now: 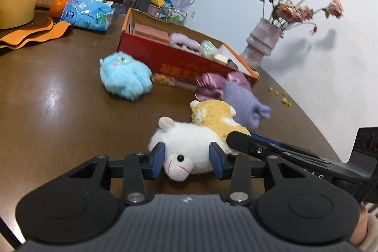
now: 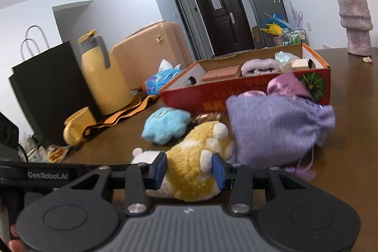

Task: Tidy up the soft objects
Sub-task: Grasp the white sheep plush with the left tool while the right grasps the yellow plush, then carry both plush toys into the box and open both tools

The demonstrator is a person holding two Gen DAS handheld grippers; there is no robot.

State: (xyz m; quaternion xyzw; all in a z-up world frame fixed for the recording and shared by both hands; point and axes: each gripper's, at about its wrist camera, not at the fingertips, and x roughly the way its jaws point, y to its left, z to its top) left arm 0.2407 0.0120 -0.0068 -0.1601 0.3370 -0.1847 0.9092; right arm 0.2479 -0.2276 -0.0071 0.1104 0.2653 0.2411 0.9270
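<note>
A white plush toy (image 1: pixel 189 143) lies on the brown table (image 1: pixel 59 91), and my left gripper (image 1: pixel 186 157) is shut on its head, blue pads pressing both sides. Right behind it lies a yellow plush toy (image 2: pixel 189 157), with my right gripper (image 2: pixel 189 169) shut on its body. A blue fluffy toy (image 1: pixel 125 77) lies further back on the left. A purple knit pouch (image 2: pixel 276 129) and a pink satin bag (image 2: pixel 285 84) rest against the red cardboard box (image 2: pixel 212 96). The box holds a lilac fluffy item (image 2: pixel 258 66) and other pieces.
A vase of dried flowers (image 1: pixel 262 41) stands behind the box at the right. On the left are a tissue pack (image 1: pixel 87 14), an orange (image 1: pixel 57 6), an orange strap (image 1: pixel 30 33), a yellow jug (image 2: pixel 101 79), a yellow mug (image 2: pixel 75 126) and a black paper bag (image 2: pixel 47 86).
</note>
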